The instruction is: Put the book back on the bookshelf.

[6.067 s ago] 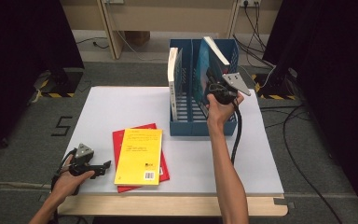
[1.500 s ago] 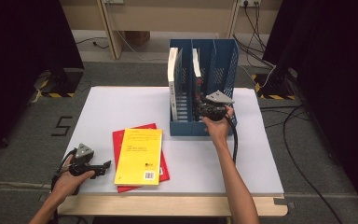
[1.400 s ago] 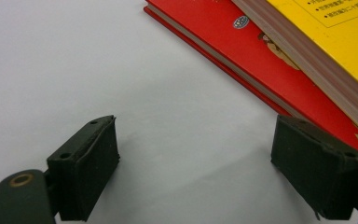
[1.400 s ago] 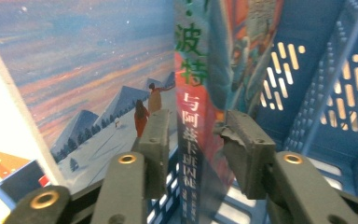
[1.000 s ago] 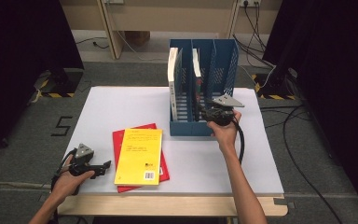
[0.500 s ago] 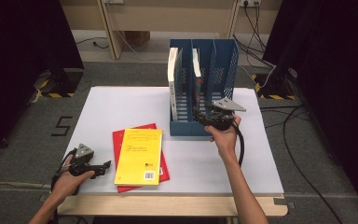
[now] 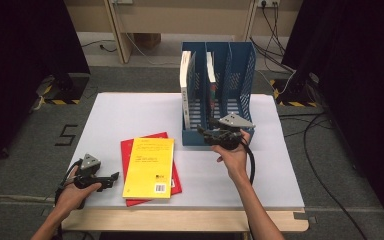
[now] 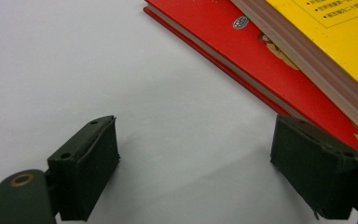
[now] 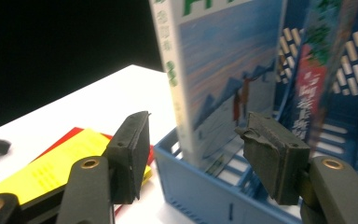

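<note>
Floor marking (image 7: 68,135): we read a black "5" on the grey carpet left of the table.
Yellow book (image 7: 149,166): we see a barcode at the cover's lower right; the printed lines are too small to read.
Red book (image 8: 242,46): a small round emblem, not legible.
Left book in the blue rack (image 9: 223,79): green characters on spine and cover, which we cannot make out.
Middle book in the blue rack (image 9: 318,79): white characters on red, unreadable.

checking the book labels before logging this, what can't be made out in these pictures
- Yellow book cover text: too small in the high view, cut off by the edge in the left gripper view.
- Red book: mostly hidden under the yellow book.
- Second filed book: title cut off by the top edge in the right gripper view.
- Blue rack right slot: contents hidden by its wall.
</note>
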Demonstrator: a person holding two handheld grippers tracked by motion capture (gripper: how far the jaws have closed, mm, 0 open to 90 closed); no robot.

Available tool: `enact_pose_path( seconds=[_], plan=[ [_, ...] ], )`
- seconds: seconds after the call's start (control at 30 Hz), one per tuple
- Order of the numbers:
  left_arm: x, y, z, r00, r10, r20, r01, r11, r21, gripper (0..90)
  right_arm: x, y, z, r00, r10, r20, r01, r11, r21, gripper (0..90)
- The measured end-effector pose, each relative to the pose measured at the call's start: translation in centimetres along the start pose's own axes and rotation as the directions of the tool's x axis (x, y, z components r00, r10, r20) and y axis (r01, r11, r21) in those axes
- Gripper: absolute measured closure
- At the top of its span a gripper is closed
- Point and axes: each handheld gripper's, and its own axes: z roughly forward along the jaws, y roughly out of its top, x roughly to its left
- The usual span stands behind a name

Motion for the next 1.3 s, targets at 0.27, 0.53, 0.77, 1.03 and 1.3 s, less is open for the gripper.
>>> enact_pose_path(
  seconds=[0.27, 0.53, 0.77, 1.03, 1.3],
  plan=[
    [0.0, 0.0, 0.0, 1.0, 0.002, -0.002, -0.002, 1.0, -0.002, 14.3, 0.8, -1.3, 0.2, 0.9997, 0.01, -0.021, -0.009, 0.999, 0.032, 39.8],
    [-0.1, 0.0, 0.0, 1.0, 0.003, -0.002, -0.003, 1.0, -0.002, 14.5, 1.1, -2.2, 0.2, 0.9993, 0.019, -0.032, -0.017, 0.999, 0.048, 38.6],
    [-0.1, 0.0, -0.1, 1.0, 0.003, -0.002, -0.003, 1.0, -0.003, 14.6, 1.3, -2.8, 0.1, 0.9989, 0.028, -0.038, -0.026, 0.998, 0.063, 38.0],
    [0.0, 0.0, 0.0, 1.0, 0.0, 0.0, 0.0, 1.0, -0.001, 14.4, 1.5, -3.4, 0.0, 0.9986, 0.032, -0.042, -0.028, 0.997, 0.077, 37.8],
    [0.0, 0.0, 0.0, 1.0, -0.003, 0.002, 0.003, 1.0, -0.003, 14.3, 1.7, -4.0, -0.2, 0.998, 0.036, -0.051, -0.032, 0.996, 0.087, 37.2]
  ],
)
